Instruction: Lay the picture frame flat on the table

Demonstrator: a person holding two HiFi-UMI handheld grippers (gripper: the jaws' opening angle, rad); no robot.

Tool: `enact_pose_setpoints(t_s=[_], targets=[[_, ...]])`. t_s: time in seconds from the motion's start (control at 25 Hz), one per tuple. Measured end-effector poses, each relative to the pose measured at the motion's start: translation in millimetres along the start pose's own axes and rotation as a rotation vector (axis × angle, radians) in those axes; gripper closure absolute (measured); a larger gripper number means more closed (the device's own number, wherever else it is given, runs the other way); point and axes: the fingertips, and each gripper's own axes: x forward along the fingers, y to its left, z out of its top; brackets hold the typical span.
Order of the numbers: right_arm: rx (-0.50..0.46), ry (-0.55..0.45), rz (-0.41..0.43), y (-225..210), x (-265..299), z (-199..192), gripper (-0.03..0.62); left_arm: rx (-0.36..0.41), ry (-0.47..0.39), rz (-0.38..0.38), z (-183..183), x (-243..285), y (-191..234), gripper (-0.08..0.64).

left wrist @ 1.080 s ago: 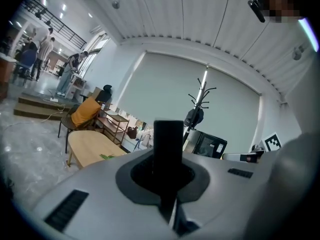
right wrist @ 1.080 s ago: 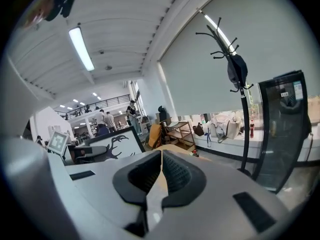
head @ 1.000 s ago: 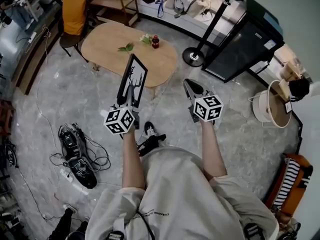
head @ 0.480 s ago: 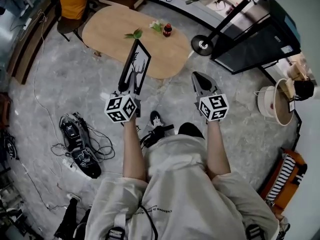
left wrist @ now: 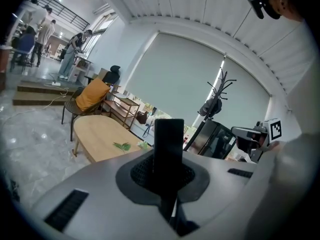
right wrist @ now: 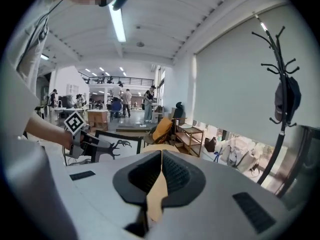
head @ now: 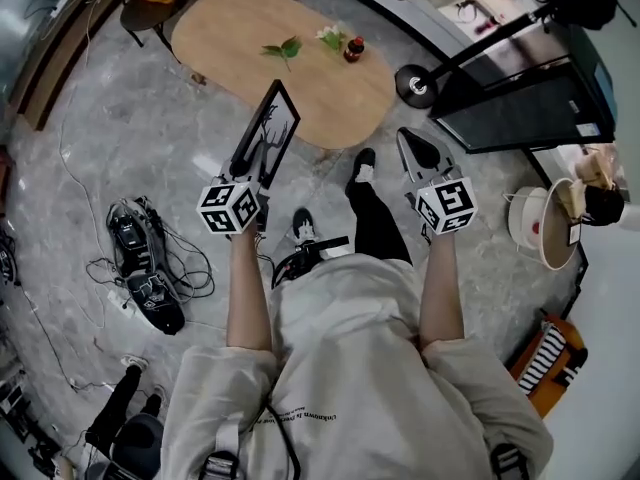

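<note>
Carry step: left gripper (head: 252, 176) clamped on the picture frame (head: 268, 136) by its lower edge, frame upright in mid-air, short of the table (head: 230, 28) at 12 o'clock. Right gripper (head: 417, 151) jaws together, empty. Next: get over bare tabletop, tip frame flat, keeping clear of the leaves (head: 283, 50).

The black-rimmed rectangular picture frame (head: 268, 136) holds a white sheet printed with a black bare-tree silhouette. The grey plastic left hand-held gripper (left wrist: 168, 170) and the grey plastic right hand-held gripper (right wrist: 161, 173) have black ribbed pads, and each carries a white cube (head: 229, 208) patterned with black square markers. The oval wooden surface (head: 240, 63) is pale tan. On it are green leaves (head: 283, 48) and a small red bottle (head: 353, 49) with a dark cap. The stone floor (head: 120, 148) is grey, marbled with paler veins. A mustard-orange cloth (left wrist: 92, 95) drapes a dark chair.
</note>
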Motion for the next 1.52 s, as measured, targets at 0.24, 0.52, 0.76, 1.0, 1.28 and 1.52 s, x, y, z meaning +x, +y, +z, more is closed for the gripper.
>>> enact_pose_setpoints(t_s=[0.24,0.52,0.76,1.0,1.28,1.52], targets=[[-0.089,-0.012,0.069,-36,62,22,0.557,-0.023,0.019,0.026,-6,34,4,0.534],[-0.030,0.033,0.220,-88,156,15,0.557,-0.128,0.042,0.060,-6,106,19,0.534],[0.082,0.083,0.311,-148,207,-12,0.557,-0.292,0.057,0.071,-23,169,19,0.534],[0.096,0.148,0.412,-188,256,-65,0.555,-0.276,0.184,0.066,-54,231,14,0.534],[0.150,0.272,0.557,-199,313,-173,0.555,-0.296,0.326,0.015,-119,305,11,0.534],[0.201,0.395,0.702,-174,340,-263,0.554,-0.352,0.313,-0.012,-157,354,23,0.534]])
